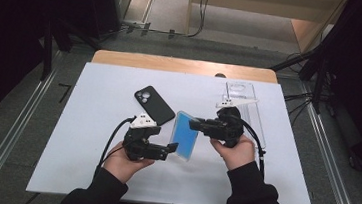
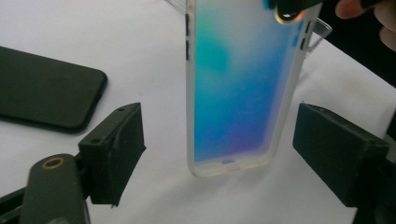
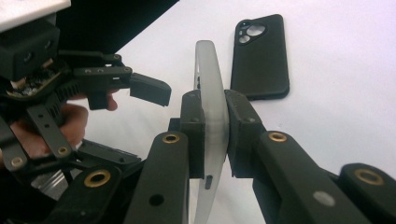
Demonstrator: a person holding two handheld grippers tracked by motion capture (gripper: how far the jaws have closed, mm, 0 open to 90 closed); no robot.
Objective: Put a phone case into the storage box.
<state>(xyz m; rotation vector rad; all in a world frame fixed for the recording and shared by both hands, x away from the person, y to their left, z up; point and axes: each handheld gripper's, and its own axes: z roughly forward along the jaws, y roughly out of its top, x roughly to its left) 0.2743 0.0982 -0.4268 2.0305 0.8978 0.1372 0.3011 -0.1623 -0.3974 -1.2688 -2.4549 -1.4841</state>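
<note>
sleeves: black long sleeves (image 1: 253, 189) down to both wrists
grippers: matte black two-jaw left gripper (image 1: 170, 148) and right gripper (image 1: 194, 125), brass rivets
plates: pale grey three-cornered top plates (image 1: 145, 121)
cables: black cables (image 1: 113, 134)

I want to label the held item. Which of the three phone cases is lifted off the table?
The frosted blue case, clamped upright in the right gripper; the black one and clear one lie flat.
</note>
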